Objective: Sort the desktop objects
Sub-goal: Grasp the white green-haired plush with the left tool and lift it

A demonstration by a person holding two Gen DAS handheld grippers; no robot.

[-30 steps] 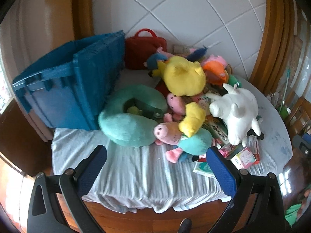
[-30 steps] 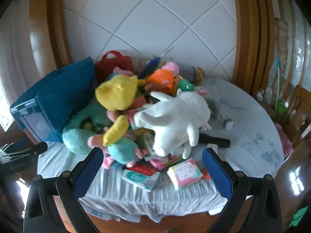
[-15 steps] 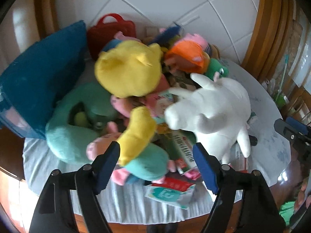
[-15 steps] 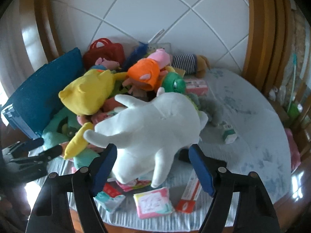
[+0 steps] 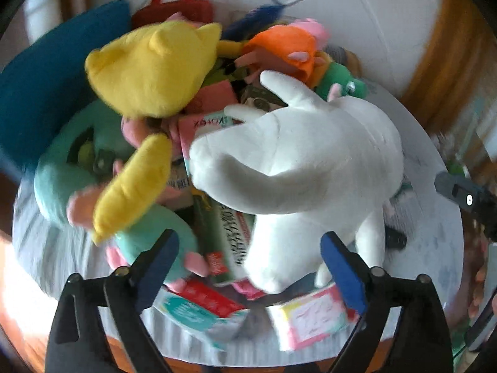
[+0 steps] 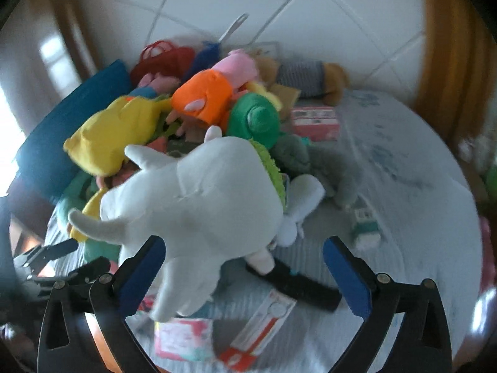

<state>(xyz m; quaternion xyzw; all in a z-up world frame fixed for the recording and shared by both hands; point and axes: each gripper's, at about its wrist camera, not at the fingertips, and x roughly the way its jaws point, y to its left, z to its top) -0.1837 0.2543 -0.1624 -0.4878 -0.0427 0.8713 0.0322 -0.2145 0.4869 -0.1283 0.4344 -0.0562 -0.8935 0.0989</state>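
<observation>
Moved since a second ago: both your grippers have come in close over the toy pile, which now fills each view; the white plush has grown from a small shape at the right to the middle of the frame.
Left gripper [image 5: 248, 261]: your jaws are opening, nothing pinched; the white plush's [image 5: 304, 168] legs hang between the blue pads without touching them.
Right gripper [image 6: 243, 269]: your jaws are opening wide; the white plush [image 6: 198, 205] sits partly between them, unpressed.
Readable writing: pink box [image 5: 202, 127] centre left of the left view, upside-down letters, blurred, not surely legible; green box [image 5: 230, 236] shows white characters, unreadable.
Packets: pink-and-white packet [image 5: 313, 314] at lower centre; red-and-teal packet [image 5: 198, 307] beside it.
Yellow plush [image 5: 149, 68]: upper left, atop the pile.
Black remote [image 6: 298, 286]: lower centre of the right view, on the tablecloth [image 6: 403, 205].
</observation>
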